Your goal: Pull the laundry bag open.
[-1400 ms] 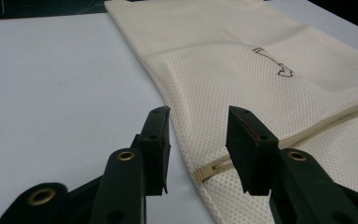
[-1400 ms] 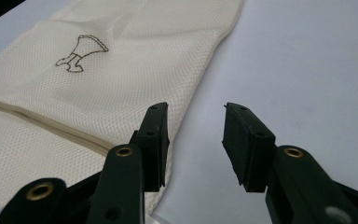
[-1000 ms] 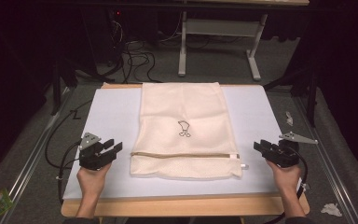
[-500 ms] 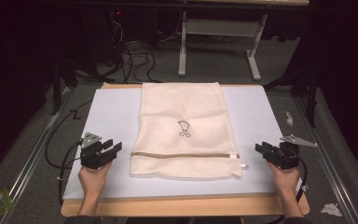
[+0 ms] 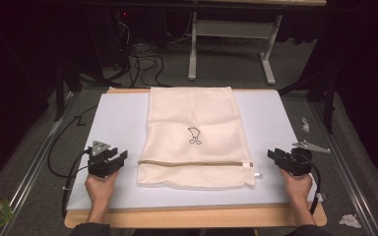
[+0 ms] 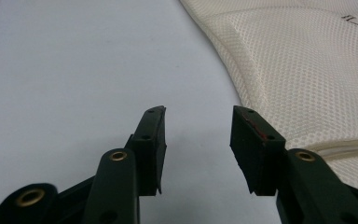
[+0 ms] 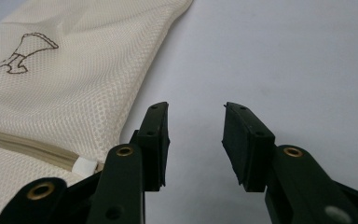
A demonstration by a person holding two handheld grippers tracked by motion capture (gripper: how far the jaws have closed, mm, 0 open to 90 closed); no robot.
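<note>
**Cream mesh bag flat between two open grippers**

Across the wooden table, a wide white rectangular sheet, covering nearly the whole top. Centred on that sheet, lying flat, a cream-coloured rectangular mesh laundry bag, its far edge at the far edge of the sheet, its near edge short of the person's side. Printed near the middle of the bag, a small dark outline figure. Running across the bag near its near end, a closed beige zipper, with a small white end tab at the right side.

Left of the bag, the black two-jaw left gripper, held low over bare sheet, jaws apart with nothing between them, the bag's left edge just beside the right-hand jaw in the left gripper view. Right of the bag, the black two-jaw right gripper, likewise over bare sheet, jaws apart and empty, the zipper's end just beside its left-hand jaw
</note>
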